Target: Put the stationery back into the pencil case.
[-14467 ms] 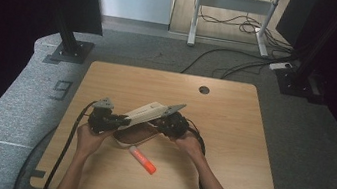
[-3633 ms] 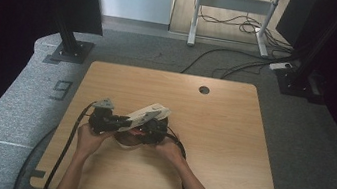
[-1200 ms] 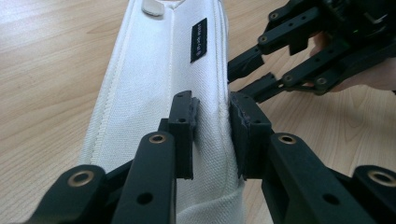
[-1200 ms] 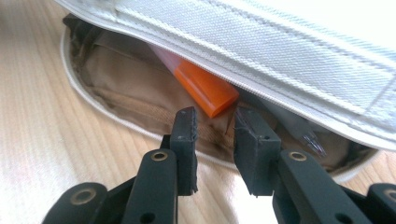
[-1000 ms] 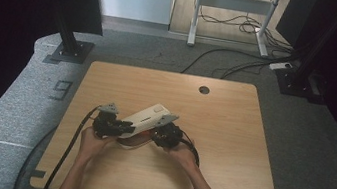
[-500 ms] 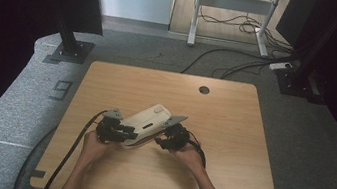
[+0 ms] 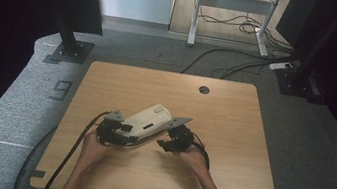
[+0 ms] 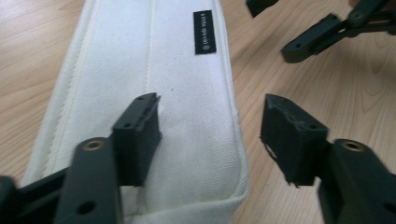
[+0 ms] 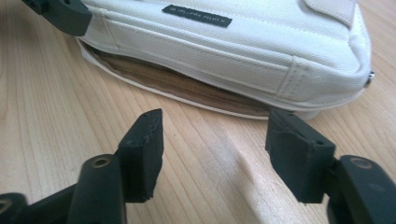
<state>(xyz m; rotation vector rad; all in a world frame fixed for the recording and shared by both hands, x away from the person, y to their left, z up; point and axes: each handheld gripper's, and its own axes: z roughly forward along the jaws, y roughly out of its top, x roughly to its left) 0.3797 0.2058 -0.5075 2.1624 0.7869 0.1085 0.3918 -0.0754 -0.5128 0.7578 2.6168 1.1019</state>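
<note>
Forearms are entering from the near edge of the wooden surface [image 7: 224, 183] in the high view, each hand gripping one tool.

Left hand-held gripper [image 7: 118, 132]: sitting at the near-left end of the pouch. In the left gripper view its jaws are standing wide apart, one hovering over the white fabric and the other over bare wood just beside the pouch's edge; whether the first is touching the fabric cannot be told. A black cable [image 7: 72, 151] is trailing from it toward the near-left corner.

Right hand-held gripper [image 7: 173, 140]: resting just right of the pouch. In the right gripper view [image 9: 212, 140] its jaws are gaping wide over bare wood, facing the pouch's long side, clear of it.

White fabric pouch [image 7: 149, 120]: lying flat near the middle of the surface, running diagonally from near-left to far-right, between the two tools. A small black label [image 8: 205, 32] is showing on its top panel; a tan underside layer [image 9: 187, 88] is peeking out along the lower seam.

Round hole [image 7: 204, 89]: sitting in the surface toward the far edge, well apart from the pouch.

Grey carpet, metal stands and loose cables are lying beyond the surface.
</note>
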